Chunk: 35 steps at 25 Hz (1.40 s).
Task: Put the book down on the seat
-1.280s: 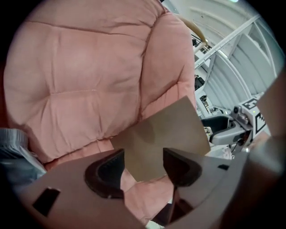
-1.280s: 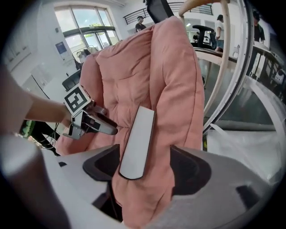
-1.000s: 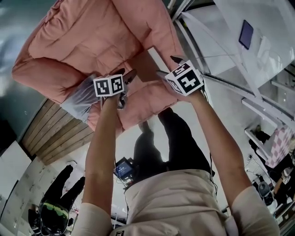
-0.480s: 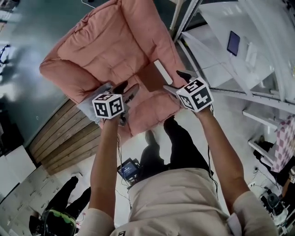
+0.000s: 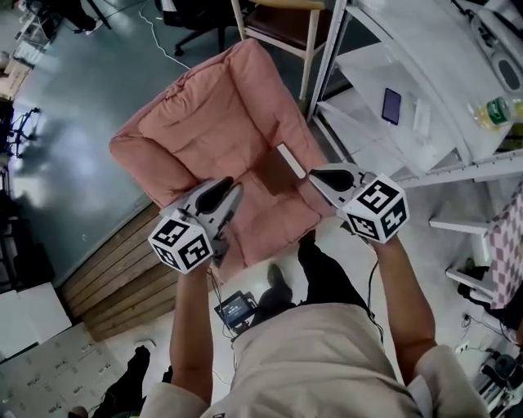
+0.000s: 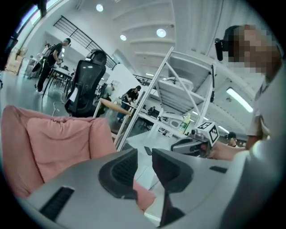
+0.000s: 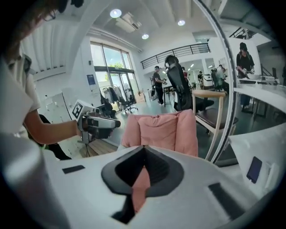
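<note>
The book [image 5: 272,168], brown-covered with a white page edge, lies flat on the seat of the pink armchair [image 5: 212,122], and neither gripper touches it. My left gripper [image 5: 227,187] hovers over the seat's front left corner. Its jaws are closing, a narrow gap remains, and nothing is between them [image 6: 144,154]. Just right of the book, my right gripper [image 5: 315,175] hangs beside the chair's arm. It is shut and empty, the tips meeting [image 7: 143,150]. The armchair's back [image 7: 163,129] fills the view beyond it.
A white table [image 5: 368,73] right of the chair carries a dark phone [image 5: 391,104] and a bottle [image 5: 498,113]. A wooden chair [image 5: 282,20] stands behind. Wooden decking [image 5: 106,277] lies at the left. A small device [image 5: 237,309] sits on the floor by my feet.
Both grippers have drawn back from the book toward me and closed their jaws. The camera has pulled away, so more of the armchair shows. The book stays on the seat.
</note>
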{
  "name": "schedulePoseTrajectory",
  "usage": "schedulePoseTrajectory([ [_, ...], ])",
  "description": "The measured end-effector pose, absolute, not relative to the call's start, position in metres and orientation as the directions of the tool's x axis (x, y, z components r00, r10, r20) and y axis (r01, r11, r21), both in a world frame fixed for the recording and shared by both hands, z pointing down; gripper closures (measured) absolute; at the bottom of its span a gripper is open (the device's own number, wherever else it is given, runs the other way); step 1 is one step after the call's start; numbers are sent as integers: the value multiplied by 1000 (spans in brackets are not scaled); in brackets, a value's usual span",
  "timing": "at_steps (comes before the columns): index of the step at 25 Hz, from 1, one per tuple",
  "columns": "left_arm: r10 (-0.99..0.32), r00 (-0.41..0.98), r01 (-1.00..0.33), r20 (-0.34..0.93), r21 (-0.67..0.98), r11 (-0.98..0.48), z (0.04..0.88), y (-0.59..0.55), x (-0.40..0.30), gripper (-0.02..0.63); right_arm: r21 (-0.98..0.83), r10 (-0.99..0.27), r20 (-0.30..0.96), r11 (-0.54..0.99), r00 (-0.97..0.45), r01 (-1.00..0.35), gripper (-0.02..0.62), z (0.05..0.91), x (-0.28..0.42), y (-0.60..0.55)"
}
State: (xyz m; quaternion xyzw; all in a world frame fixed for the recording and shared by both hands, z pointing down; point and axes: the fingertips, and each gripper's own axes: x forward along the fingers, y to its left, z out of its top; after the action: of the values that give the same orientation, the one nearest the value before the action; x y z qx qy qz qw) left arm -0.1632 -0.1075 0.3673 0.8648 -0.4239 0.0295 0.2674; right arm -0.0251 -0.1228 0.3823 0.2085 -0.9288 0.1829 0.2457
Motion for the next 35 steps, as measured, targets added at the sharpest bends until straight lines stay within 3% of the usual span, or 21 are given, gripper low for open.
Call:
schedulePoseTrajectory([
  [6, -746, 640, -756, 185, 326, -568, 264, -68, -157, 545, -175, -384, 377, 864, -843, -472, 606, 288, -15, -99],
  [16, -777, 629, -773, 22, 127, -622, 145, 3, -158, 552, -66, -475, 212, 865, -854, -497, 606, 162, 0, -47],
  [35, -773, 631, -776, -70, -42, -630, 78, 77, -177, 552, 51, -498, 171, 866, -850, -497, 606, 88, -18, 26],
])
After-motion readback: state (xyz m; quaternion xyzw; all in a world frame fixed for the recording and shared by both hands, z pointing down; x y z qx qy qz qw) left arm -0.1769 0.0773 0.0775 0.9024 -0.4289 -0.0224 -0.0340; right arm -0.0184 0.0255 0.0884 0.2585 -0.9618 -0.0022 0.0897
